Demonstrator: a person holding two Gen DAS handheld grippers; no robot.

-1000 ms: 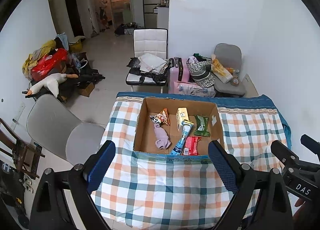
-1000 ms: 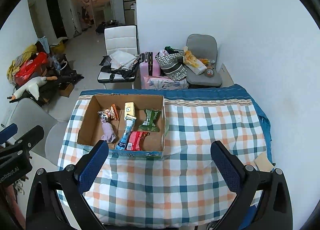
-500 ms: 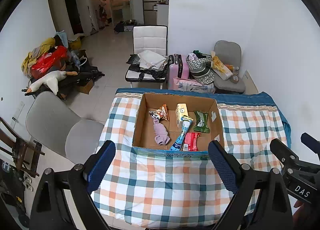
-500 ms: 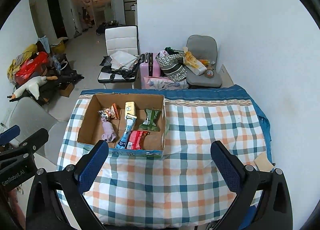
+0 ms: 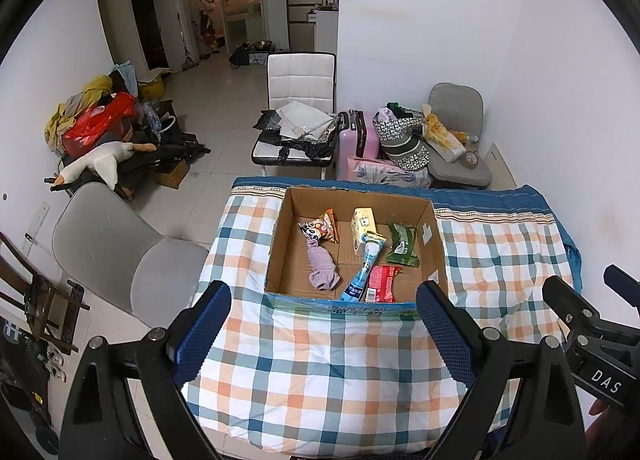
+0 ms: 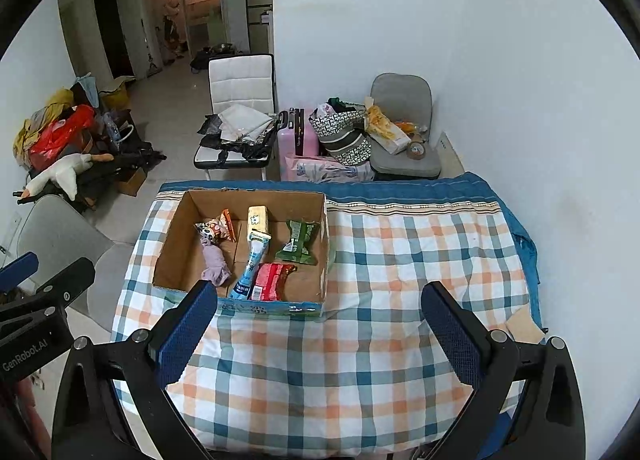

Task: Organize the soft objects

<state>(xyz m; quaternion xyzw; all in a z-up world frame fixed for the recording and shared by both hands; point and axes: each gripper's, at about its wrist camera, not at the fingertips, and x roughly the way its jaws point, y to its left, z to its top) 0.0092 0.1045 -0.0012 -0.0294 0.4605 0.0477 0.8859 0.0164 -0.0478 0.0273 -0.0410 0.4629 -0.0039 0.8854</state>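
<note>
An open cardboard box (image 5: 438, 244) (image 6: 170, 236) stands on a checked cloth-covered table. Inside lie a lilac sock (image 5: 322, 264) (image 6: 214, 260), a cartoon snack bag (image 5: 320, 226) (image 6: 216, 226), a yellow pack (image 5: 362, 226) (image 6: 258, 218), a blue tube (image 5: 366, 266) (image 6: 252, 264), a green pack (image 5: 402, 244) (image 6: 298, 242) and a red pack (image 5: 380, 284) (image 6: 270, 282). My left gripper (image 5: 324, 334) is open and empty, held high before the box. My right gripper (image 6: 316, 336) is open and empty, above the cloth right of the box.
The checked cloth (image 6: 400, 260) covers the table to its blue far edge. A grey chair (image 5: 120, 252) stands left of the table. Behind it are a white chair (image 5: 298, 112), a pink suitcase (image 5: 356, 140) and a loaded grey chair (image 5: 456, 140). A white wall (image 6: 540, 120) is at right.
Both grippers have pulled back and up a little from the table, so the box and table look slightly smaller. Both stay open and empty. The items in the box have not moved.
</note>
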